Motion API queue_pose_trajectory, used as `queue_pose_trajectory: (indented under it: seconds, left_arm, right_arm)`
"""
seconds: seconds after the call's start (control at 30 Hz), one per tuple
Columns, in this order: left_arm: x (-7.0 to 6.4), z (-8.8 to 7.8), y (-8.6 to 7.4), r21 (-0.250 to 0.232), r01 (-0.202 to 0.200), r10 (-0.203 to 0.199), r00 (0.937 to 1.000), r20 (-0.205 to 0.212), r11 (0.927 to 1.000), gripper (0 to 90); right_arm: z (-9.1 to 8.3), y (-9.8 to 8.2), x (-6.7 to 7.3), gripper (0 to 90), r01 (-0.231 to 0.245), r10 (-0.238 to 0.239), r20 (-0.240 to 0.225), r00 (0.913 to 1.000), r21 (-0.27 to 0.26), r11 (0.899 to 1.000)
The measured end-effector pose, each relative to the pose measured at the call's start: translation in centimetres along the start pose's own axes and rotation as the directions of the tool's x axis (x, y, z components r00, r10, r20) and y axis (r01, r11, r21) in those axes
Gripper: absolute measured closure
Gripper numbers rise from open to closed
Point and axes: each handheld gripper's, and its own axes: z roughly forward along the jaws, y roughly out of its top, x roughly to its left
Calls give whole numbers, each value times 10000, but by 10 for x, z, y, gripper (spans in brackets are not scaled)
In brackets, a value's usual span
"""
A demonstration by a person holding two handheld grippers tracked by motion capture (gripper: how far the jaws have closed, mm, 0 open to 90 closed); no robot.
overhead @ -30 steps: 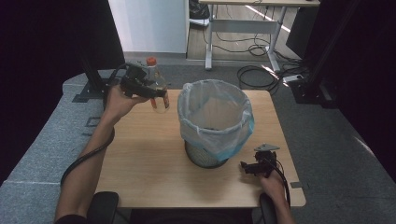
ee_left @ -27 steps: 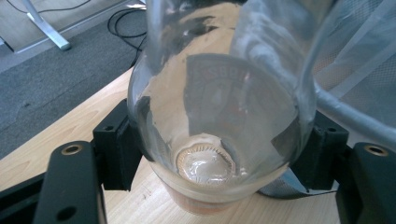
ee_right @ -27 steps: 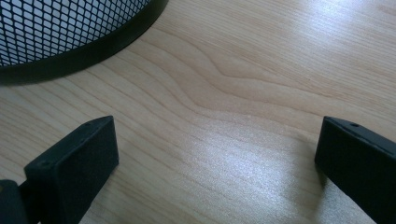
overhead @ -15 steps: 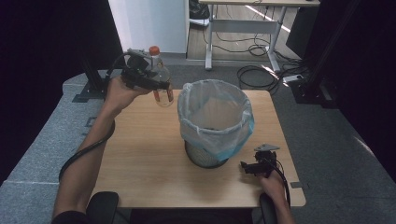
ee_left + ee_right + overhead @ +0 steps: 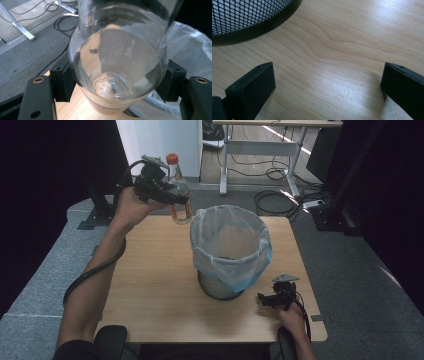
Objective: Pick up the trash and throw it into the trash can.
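Observation:
A clear glass bottle (image 5: pixel 178 190) with an orange cap is held up in the air, upright, at the far left of the table, just left of the bin's rim. My left gripper (image 5: pixel 181 205) is shut on its lower body; the left gripper view has the bottle (image 5: pixel 117 62) squeezed between both black jaws. A black mesh waste bin (image 5: pixel 230 245) lined with a pale blue bag stands mid-table. My right gripper (image 5: pixel 264 299) rests low on the table by the bin's right foot, open, with bare wood between its jaws (image 5: pixel 327 82).
The wooden table (image 5: pixel 150 285) has bare room left and in front of the bin. The bin's mesh base (image 5: pixel 242 17) lies close ahead of the right gripper. Behind the table are a white panel, a desk frame and floor cables (image 5: pixel 270 200).
The left hand has lifted the bottle higher and carried it right, toward the bin's rim. The right gripper has stayed put.

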Motion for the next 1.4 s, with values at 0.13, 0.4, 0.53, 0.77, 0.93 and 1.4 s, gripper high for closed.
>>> queue_pose_trajectory:
  seconds: [0.13, 0.4, 0.53, 0.77, 0.93, 1.4]
  left_arm:
    - [-7, -2, 10, -123, -155, 156, 9998, 94, 9998, 280]
    - [-23, 5, 26, -355, -420, 436, 9979, 472, 9985, 280]
    - [-32, 15, 30, -404, -580, 608, 9955, 720, 9975, 280]
    - [-45, 34, 33, -412, -814, 853, 9910, 1034, 9958, 280]
    - [-53, 49, 31, -348, -969, 1005, 9871, 1246, 9947, 280]
    - [-62, 83, 9, -18, -1206, 1192, 9787, 1671, 9927, 280]
  right_arm:
    - [0, 0, 0, 0, -3, 3, -1, 10000, 1, 10000]
    - [0, 0, 0, 0, 1, -1, -2, 10000, -1, 10000]
    - [0, 0, 0, 0, 1, -1, -5, 10000, 2, 10000]
    - [0, 0, 1, 0, 4, -4, -31, 10000, 8, 10000]
    - [0, 0, 1, 0, 1, -1, -33, 10000, 3, 10000]
    - [0, 0, 2, 0, 8, -8, -33, 10000, -7, 10000]
